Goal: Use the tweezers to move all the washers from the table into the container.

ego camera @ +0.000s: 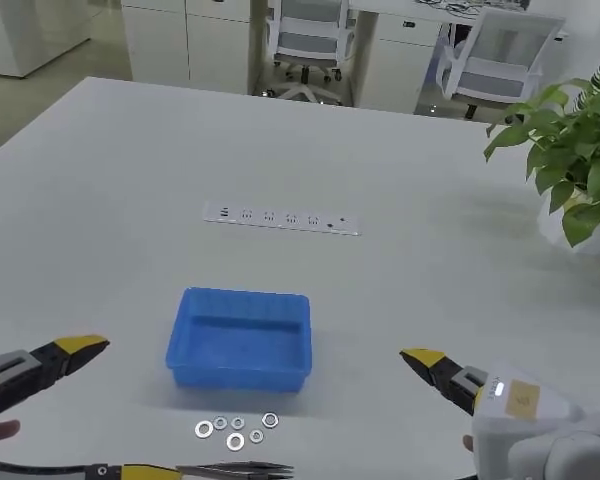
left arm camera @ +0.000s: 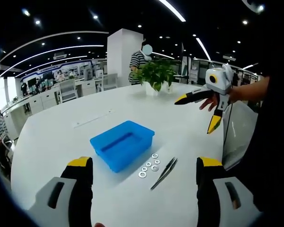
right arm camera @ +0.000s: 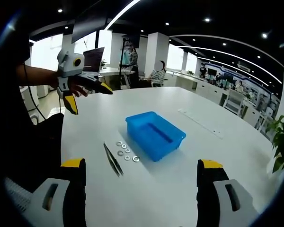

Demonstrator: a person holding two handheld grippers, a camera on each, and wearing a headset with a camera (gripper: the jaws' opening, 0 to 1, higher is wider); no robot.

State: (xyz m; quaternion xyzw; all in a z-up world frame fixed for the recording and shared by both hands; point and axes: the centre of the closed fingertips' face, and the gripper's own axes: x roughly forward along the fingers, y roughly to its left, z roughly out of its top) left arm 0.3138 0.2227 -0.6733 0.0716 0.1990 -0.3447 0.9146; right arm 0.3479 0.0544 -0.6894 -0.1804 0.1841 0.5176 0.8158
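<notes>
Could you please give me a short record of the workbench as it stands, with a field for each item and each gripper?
container: blue, open-topped, no washers visible inside
washers: six, loose cluster on the white table, just in front of the container
tweezers: lying flat beside the washers, on the person's side, untouched
left gripper: open, holding nothing
right gripper: open, holding nothing
power strip: beyond the container
task progress: not started

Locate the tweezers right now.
Head view, bottom centre: tweezers lie just nearer the person than the washers, in front of the blue container.
</notes>
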